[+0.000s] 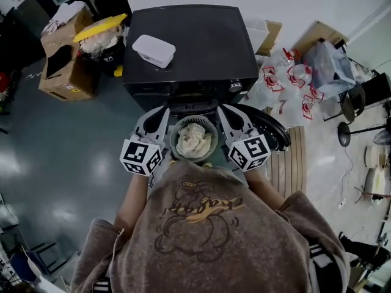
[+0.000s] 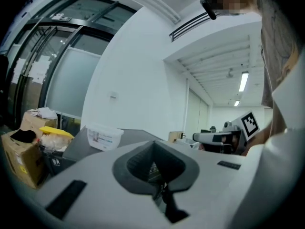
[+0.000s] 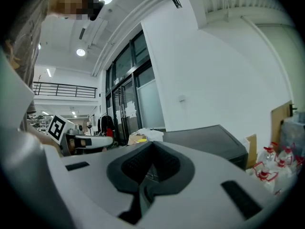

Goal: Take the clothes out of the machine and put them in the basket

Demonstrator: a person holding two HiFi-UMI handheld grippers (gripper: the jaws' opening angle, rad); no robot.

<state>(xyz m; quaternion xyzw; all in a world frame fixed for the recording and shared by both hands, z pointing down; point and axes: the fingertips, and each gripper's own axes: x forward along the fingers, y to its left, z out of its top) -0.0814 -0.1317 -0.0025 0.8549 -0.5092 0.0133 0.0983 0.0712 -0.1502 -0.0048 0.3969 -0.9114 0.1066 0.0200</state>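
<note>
Head view looks steeply down; both others, low, face the machine (image 1: 189, 47).

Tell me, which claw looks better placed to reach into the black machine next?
Slightly the left, I think. The left claw and right claw both point at the machine, shut and empty, either side of the basket. But what looks like the open door crowds the right one.

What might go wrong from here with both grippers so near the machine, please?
Both the left gripper and right gripper are shut, so reaching now would push cloth rather than grasp it. The right one sits near what looks like the open door and may bump it. The basket looks full; clothes could spill.
</note>
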